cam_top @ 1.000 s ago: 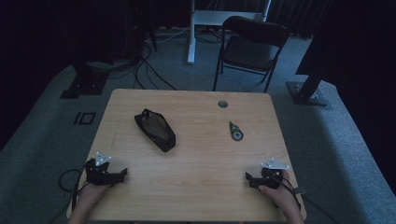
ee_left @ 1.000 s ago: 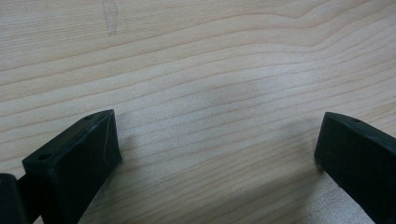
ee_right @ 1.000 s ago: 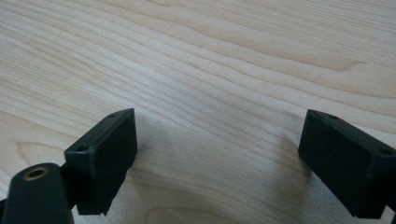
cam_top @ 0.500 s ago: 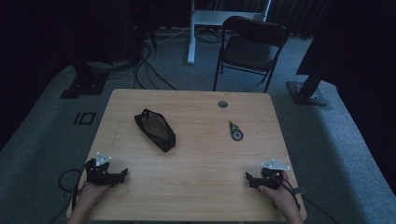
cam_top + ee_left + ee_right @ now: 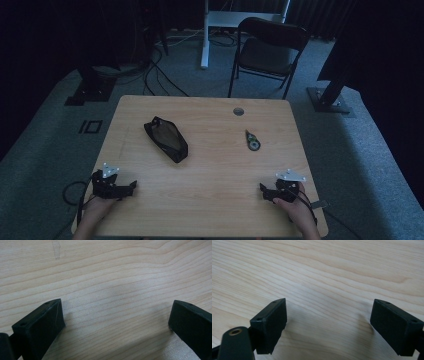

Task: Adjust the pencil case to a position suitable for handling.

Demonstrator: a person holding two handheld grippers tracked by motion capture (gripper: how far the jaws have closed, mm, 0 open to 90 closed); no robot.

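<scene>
**Both grippers parked at near edge; pouch and small tool untouched**

Dim room, grey carpet, cables and stand bases at left, a folding chair (image 5: pixel 270 47) beyond the far edge. Wooden table (image 5: pixel 215 200) is bare except for two items. Left gripper (image 5: pixel 131 186) rests at the near left corner, jaws spread wide over bare wood, holding nothing. Black zip pouch (image 5: pixel 166 139) lies left of centre, well apart from it. Small dark tool (image 5: pixel 251 140), type not discernible, lies right of centre. Right gripper (image 5: pixel 263 190) rests at the near right corner, jaws likewise apart and empty. Judgement: work has not begun; the next move calls for a forward reach, each gripper to its nearer item.
</scene>
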